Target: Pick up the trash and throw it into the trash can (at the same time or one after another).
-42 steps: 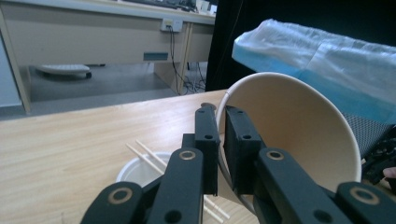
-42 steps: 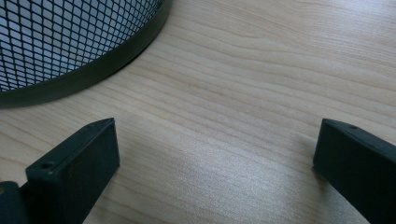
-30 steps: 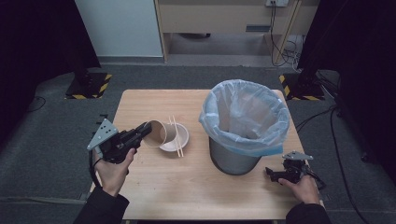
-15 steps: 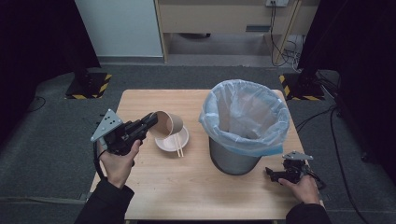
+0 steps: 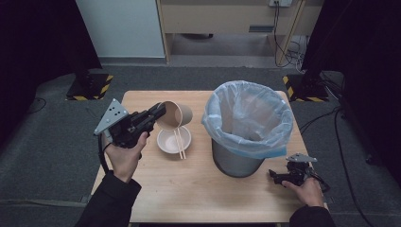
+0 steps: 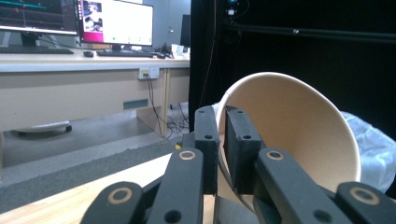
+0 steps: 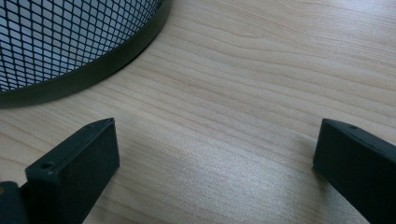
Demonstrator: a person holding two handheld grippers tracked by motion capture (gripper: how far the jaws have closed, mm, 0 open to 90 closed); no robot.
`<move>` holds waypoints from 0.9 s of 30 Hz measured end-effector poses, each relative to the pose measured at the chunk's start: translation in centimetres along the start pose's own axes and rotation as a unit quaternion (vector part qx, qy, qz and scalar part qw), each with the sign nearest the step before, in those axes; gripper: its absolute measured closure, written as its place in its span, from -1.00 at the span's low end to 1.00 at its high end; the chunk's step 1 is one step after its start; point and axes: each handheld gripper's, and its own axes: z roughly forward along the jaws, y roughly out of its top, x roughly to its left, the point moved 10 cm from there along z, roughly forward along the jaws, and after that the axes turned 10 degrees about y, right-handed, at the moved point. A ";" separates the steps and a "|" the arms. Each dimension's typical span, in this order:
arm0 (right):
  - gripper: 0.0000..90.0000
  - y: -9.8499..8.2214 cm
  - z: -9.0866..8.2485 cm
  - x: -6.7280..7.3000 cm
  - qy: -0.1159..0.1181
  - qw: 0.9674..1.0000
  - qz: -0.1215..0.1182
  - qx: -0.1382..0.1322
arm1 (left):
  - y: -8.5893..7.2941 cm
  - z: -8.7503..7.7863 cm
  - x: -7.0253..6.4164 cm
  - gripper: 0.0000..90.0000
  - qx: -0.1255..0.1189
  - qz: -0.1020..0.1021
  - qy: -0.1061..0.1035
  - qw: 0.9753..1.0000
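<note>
Now my left gripper (image 5: 158,113) is clamped on the rim of the tan paper cup (image 5: 177,115), which lies tilted on its side left of centre in the high view, above the white bowl (image 5: 173,140) with wooden chopsticks (image 5: 179,143). My right gripper (image 5: 276,176) rests at lower right with jaws wide apart, beside the mesh bin with a blue bag (image 5: 248,118).

light: dim, dark surround | table (image 5: 198,189) evenly lit | near tool jaws soft | glare: slight

Bowl (image 5: 173,140) on the table (image 5: 189,189), left of bin (image 5: 248,123).
</note>
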 end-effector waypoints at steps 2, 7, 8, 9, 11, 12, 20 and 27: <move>-0.99 0.0 0.0 0.0 0.000 1.000 -0.002 0.000 | 0.3 0.2 -0.1 0.86 -0.002 0.003 0.000 1.000; -0.99 0.0 0.0 0.0 0.000 1.000 -0.002 0.000 | 1.1 0.6 -0.8 0.86 -0.010 0.006 -0.006 1.000; -0.99 0.0 0.0 0.0 0.000 1.000 -0.002 0.000 | 1.2 0.7 -0.9 0.86 -0.012 0.005 -0.008 1.000; -0.99 0.0 0.0 0.0 0.000 1.000 -0.002 0.000 | 1.3 0.8 -1.0 0.86 -0.012 0.006 -0.009 1.000; -0.99 0.0 0.0 0.0 0.000 1.000 -0.002 0.000 | 1.5 1.0 -1.2 0.86 -0.011 0.008 -0.009 1.000; -0.99 0.0 0.0 0.0 0.000 1.000 -0.002 0.000 | 1.6 1.2 -1.4 0.86 -0.012 0.007 -0.011 1.000; -0.99 0.0 0.0 0.0 0.000 1.000 -0.002 0.000 | 2.9 1.9 -3.0 0.86 -0.023 0.012 -0.025 0.999; -0.99 0.0 0.0 0.0 0.000 1.000 0.000 0.000 | 3.6 2.6 -4.0 0.86 -0.029 0.014 -0.035 0.999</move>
